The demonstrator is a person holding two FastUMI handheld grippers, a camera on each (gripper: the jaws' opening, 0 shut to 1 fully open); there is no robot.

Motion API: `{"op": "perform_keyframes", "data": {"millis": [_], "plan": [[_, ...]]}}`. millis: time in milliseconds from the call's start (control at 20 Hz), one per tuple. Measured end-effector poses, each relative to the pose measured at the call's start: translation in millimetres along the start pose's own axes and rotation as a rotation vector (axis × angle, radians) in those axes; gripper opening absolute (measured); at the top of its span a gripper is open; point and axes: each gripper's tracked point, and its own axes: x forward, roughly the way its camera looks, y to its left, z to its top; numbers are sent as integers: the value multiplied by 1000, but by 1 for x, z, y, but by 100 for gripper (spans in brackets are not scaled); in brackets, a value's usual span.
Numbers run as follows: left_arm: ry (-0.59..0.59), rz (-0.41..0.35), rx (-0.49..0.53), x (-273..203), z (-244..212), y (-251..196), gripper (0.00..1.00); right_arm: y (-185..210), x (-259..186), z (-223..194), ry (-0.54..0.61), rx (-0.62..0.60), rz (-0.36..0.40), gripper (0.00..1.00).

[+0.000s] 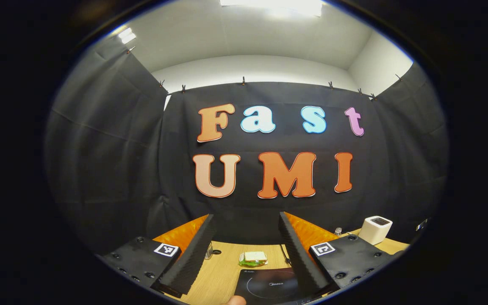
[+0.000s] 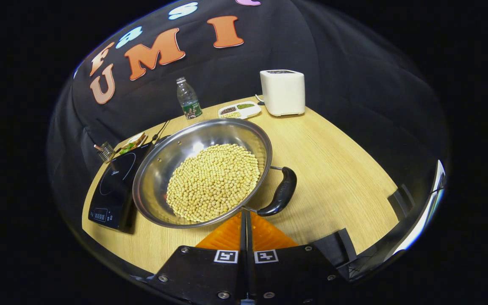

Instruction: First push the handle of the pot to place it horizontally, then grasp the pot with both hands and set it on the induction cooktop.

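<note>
A steel pot (image 2: 172,156) holding yellow beans (image 2: 212,182) rests on the wooden table (image 2: 337,169), right beside the black induction cooktop (image 2: 115,186) on its left. The pot's black handle (image 2: 281,191) sticks out at the near right of the rim. My right gripper (image 2: 246,212) is shut, its tips at the pot's near rim close to the handle's lower end. In the left gripper view my left gripper (image 1: 245,214) is open and held up facing the booth wall, with the cooktop (image 1: 269,286) low between its fingers.
At the table's back stand a white toaster (image 2: 283,92), a water bottle (image 2: 188,99) and a divided dish of grains (image 2: 239,110). A sandwich (image 1: 253,258) lies behind the cooktop, with a small wire rack (image 2: 105,151) near it.
</note>
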Motion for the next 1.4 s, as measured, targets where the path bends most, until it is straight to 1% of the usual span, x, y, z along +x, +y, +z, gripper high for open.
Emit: {"op": "perform_keyframes", "data": {"millis": [100,500,650,800,1000,1400], "plan": [[1,3,3,2,0,0,98,-5,2,2,-1,5,-7,0],[11,2,6,6,-3,-1,99,-19,11,14,-9,29,-38,0],[17,1,5,10,-7,-3,98,-35,21,15,3,29,-78,0],[26,4,12,13,-11,-4,98,-37,27,20,9,71,-74,0],[36,-1,14,21,-15,-10,99,-45,34,26,9,63,-94,0],[64,-3,17,36,-28,-19,99,-60,55,48,12,88,-111,0]]}}
